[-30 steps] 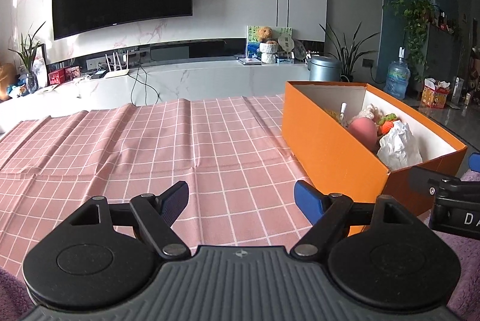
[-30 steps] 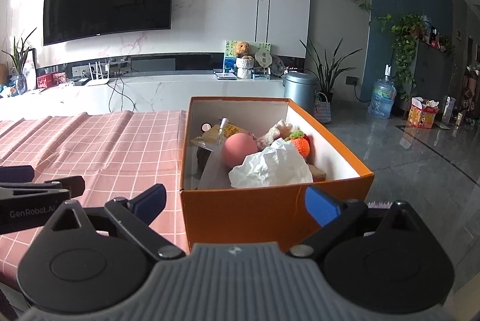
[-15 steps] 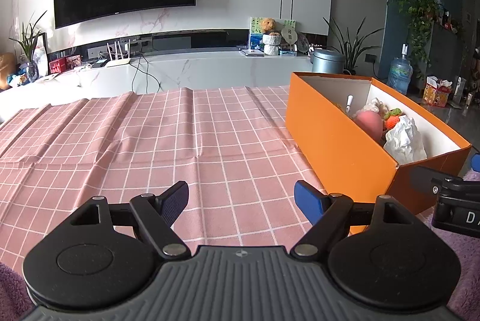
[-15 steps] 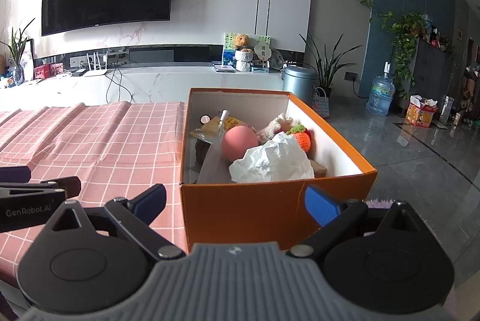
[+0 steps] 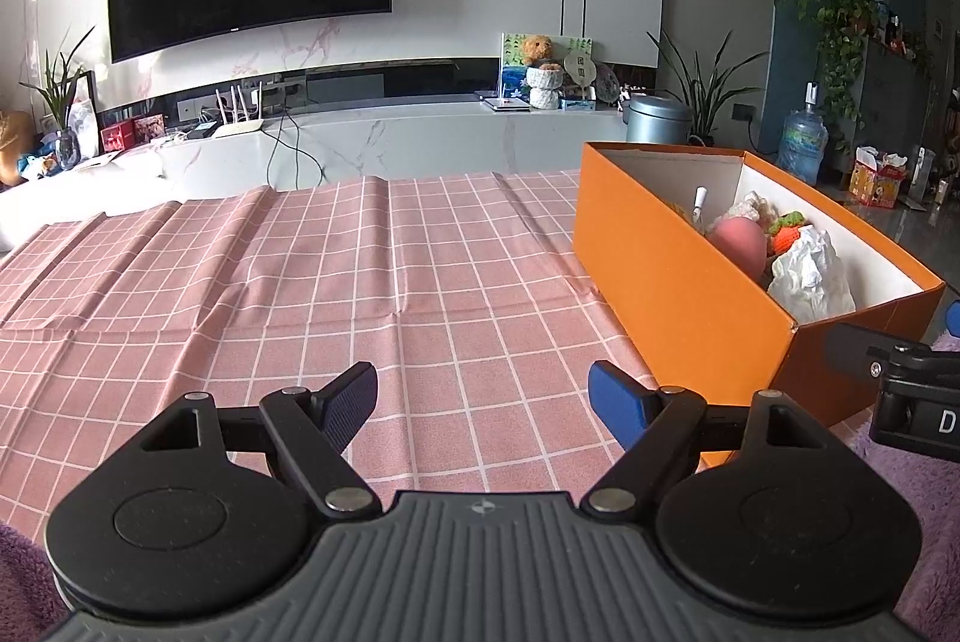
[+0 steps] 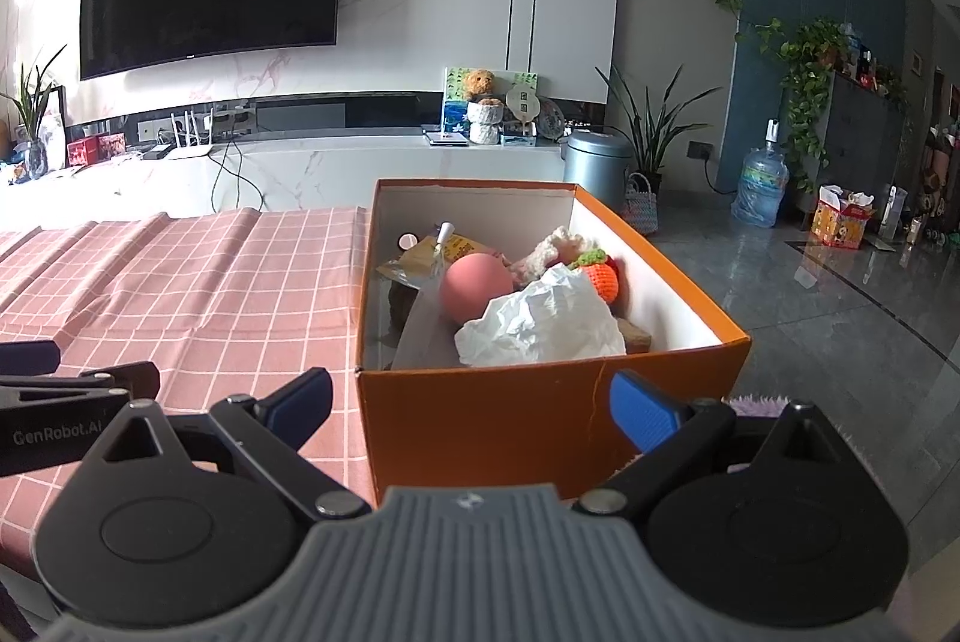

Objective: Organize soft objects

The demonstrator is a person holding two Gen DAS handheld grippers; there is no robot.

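Orange box (image 5: 690,306) on checked tablecloth (image 5: 300,282)

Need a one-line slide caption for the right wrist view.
Open right gripper faces orange box holding pink ball and white crumpled paper.

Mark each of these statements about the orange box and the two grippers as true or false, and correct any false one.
1. The orange box stands on the pink checked cloth. True.
2. The left gripper holds the pink ball. False: it is open and empty; the ball lies in the box.
3. Crumpled white paper lies in the box. True.
4. The right gripper is shut. False: its jaws stand apart.
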